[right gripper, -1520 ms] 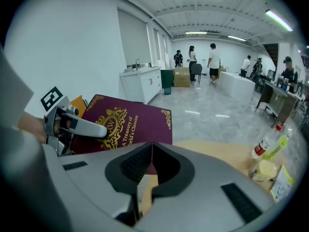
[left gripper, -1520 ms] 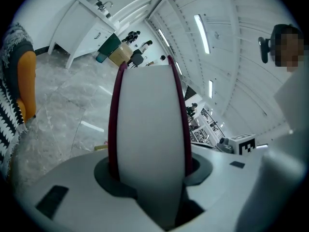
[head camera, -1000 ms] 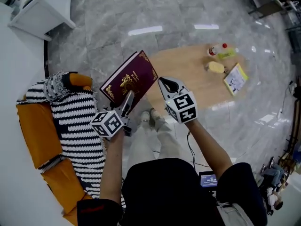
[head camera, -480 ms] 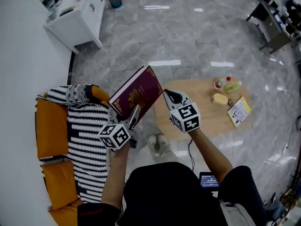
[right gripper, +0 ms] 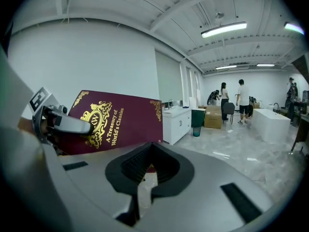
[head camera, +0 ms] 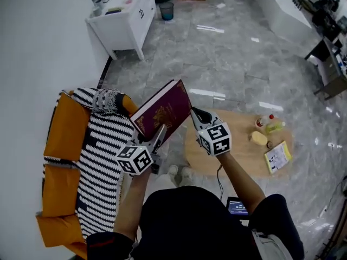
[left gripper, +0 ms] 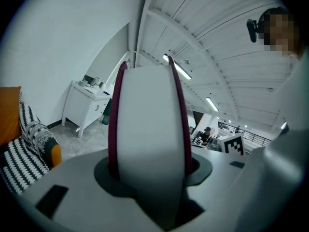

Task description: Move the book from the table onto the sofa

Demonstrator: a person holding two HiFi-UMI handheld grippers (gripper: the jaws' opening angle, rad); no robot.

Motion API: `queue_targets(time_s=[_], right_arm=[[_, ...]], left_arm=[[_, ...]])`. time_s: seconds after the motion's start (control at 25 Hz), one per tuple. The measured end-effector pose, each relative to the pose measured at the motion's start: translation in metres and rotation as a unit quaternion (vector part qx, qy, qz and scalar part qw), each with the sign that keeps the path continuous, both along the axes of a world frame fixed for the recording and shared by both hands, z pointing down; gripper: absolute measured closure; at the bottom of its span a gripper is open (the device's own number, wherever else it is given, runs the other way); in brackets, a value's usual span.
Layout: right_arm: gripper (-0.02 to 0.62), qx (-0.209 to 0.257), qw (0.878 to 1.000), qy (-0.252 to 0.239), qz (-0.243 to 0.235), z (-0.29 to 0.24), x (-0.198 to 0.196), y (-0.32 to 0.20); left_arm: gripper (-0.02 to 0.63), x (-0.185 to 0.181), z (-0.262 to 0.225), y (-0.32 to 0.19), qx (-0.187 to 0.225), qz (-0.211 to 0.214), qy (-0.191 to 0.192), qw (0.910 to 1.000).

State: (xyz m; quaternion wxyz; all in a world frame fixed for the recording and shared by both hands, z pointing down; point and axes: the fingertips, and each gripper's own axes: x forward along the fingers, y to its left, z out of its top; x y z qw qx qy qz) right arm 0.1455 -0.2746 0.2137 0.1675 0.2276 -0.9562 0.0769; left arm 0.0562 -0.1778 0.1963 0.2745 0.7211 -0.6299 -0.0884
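Now, the big orange sofa (head camera: pixel 65 140) with its stripy blanket (head camera: pixel 97 161) sits on the left. The round table (head camera: pixel 246 158) is on the right. The book (head camera: pixel 162 111) is on neither one. It is up in the air between them, tilted, with its dark red cover facing up.

The left gripper (head camera: pixel 156 137) holds the book by its bottom edge. It has one jaw on each cover and the white pages in between. The right gripper (head camera: pixel 194 114) is squeezed closed on nothing. Its tip is just beside the book's right edge, and I cannot tell if it touches.

What could go wrong? Only one gripper has the book, and it pinches just a small bit near the bottom edge. The book looks big and heavy, so it could tip, swing, or slide out and fall on the floor. The covers could also flop open. If it is let go too near the sofa's front edge, it may slip off the blanket.
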Motion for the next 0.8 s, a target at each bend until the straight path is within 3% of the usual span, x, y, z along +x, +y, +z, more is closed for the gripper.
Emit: queue_targets(time_s=[0.36, 0.8], right_arm=[[0.578, 0.017, 0.995, -0.017, -0.102, -0.017, -0.055, 0.027], [0.578, 0.031, 0.97, -0.035, -0.239, -0.03, -0.157, 0.109]], left_arm=[[0.38, -0.033, -0.01, 0.041, 0.01, -0.107, -0.026, 0.9939], [0.38, -0.104, -0.023, 0.135, 0.019, -0.239, -0.056, 0.9692]])
